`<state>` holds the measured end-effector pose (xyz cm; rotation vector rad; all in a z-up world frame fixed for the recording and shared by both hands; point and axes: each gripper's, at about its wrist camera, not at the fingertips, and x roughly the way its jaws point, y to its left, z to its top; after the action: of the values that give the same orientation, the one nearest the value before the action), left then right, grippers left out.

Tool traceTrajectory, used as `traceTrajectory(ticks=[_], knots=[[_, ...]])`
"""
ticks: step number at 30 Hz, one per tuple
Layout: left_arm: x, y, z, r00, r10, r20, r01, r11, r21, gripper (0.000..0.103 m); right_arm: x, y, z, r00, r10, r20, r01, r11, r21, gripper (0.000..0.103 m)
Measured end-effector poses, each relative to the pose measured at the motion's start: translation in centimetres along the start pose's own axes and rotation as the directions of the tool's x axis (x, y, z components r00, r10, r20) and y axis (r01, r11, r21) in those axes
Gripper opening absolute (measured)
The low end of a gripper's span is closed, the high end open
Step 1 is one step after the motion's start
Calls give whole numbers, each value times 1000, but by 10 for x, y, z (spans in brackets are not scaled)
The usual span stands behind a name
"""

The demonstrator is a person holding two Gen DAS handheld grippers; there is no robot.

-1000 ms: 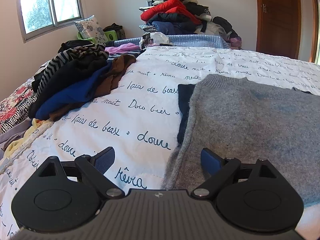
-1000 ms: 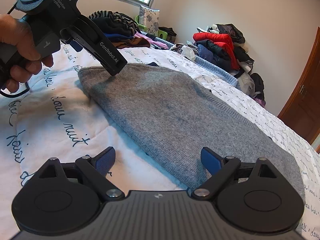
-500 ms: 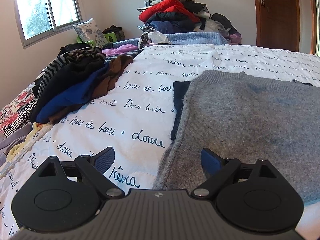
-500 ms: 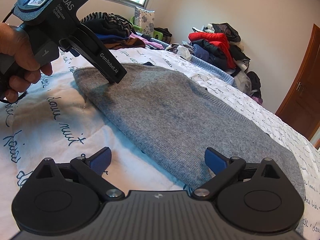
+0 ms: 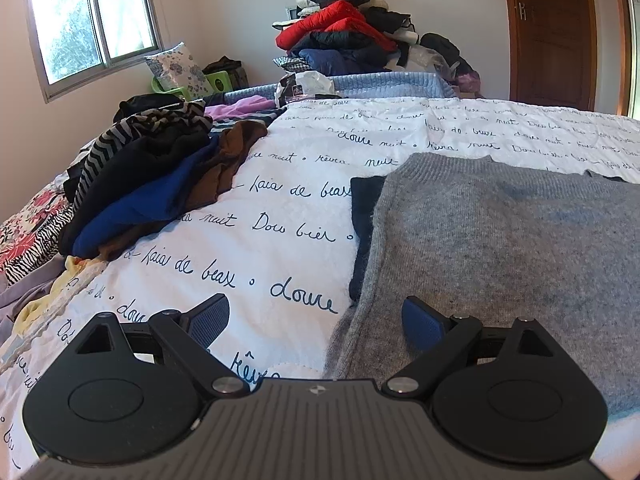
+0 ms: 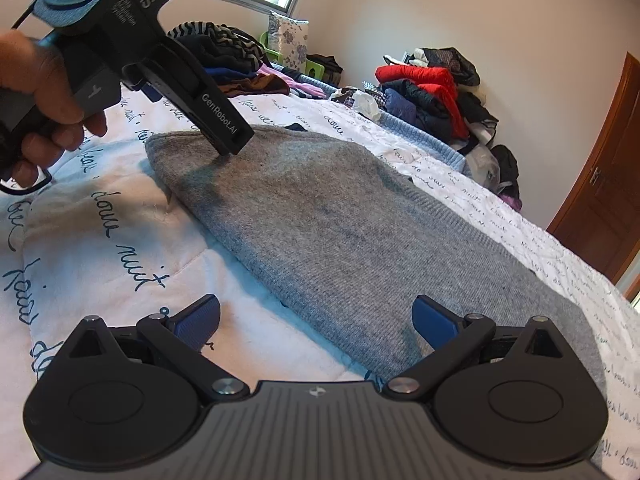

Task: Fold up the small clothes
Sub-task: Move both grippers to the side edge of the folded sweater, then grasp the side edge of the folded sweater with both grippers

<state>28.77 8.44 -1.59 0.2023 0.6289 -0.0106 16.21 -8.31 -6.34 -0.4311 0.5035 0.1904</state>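
Both tongs are gaping wide and gripping nothing: the left tongs [image 5: 316, 316] hovering over the near corner of one fuzzy grey knit sweater [image 6: 340, 220], the right tongs [image 6: 316, 316], just widened, above its ribbed hem. The sweater is lying flat on the script-printed quilted bedspread [image 5: 288, 208].

Home bedroom: bed [image 5: 304, 216] with script-printed quilt, heaped clothes [image 5: 352, 40] at far wall ahead of gripper, pillow [image 5: 178, 65], window [image 5: 92, 24], wooden door [image 5: 556, 32].
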Motion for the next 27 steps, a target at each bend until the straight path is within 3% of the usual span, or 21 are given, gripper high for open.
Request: traceTrajectory(ticks=[4, 7, 11, 14, 20, 25, 27], knots=[[8, 16, 18, 997, -82, -12, 81, 993, -87, 92, 5, 10, 6, 999, -37, 25, 39, 996, -80, 103], [26, 31, 33, 983, -176, -44, 164, 967, -197, 93, 11, 21, 12, 996, -69, 55, 77, 984, -158, 103], [55, 38, 49, 962, -265, -72, 241, 940, -241, 93, 21, 36, 21, 992, -90, 91, 109, 967, -232, 103], [81, 40, 58, 912, -396, -106, 352, 888, -295, 93, 32, 40, 30, 991, -99, 95, 119, 966, -231, 103], [130, 43, 64, 808, -574, -131, 461, 755, -467, 93, 55, 48, 45, 980, -165, 110, 186, 958, -217, 103], [154, 39, 69, 739, -666, -101, 520, 660, -542, 93, 67, 53, 53, 974, -187, 128, 212, 950, -230, 102], [161, 37, 71, 730, -676, -96, 520, 642, -563, 93, 71, 55, 56, 972, -190, 139, 219, 946, -239, 102]])
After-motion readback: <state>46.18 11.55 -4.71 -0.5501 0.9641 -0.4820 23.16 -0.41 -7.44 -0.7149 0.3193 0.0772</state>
